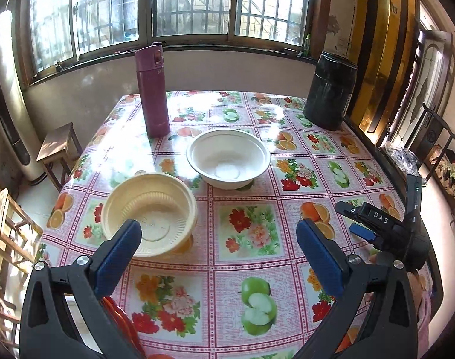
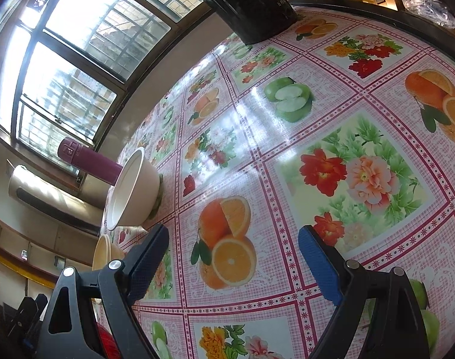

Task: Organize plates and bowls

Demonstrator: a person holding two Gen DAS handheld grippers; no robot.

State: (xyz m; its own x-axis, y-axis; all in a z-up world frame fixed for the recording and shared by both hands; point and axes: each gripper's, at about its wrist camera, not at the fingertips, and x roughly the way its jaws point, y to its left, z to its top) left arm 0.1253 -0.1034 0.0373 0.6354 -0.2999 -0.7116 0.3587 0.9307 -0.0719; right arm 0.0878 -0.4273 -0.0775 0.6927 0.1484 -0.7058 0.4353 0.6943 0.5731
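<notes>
On my left, the cream bowl (image 1: 149, 212) sits near the table's (image 1: 290, 284) left edge, just ahead of the left gripper (image 1: 218, 242), whose jaws stand wide and empty. It looks like thin, ribbed disposable plastic, so I judge it light and flexible; I'd pinch the rim gently. Further in, toward the middle and past a purple flask (image 1: 152, 89), the white bowl (image 1: 228, 157) seems equally light, with a slick rim. My right gripper (image 2: 233, 257) hovers over bare tablecloth, jaws spread, holding nothing
</notes>
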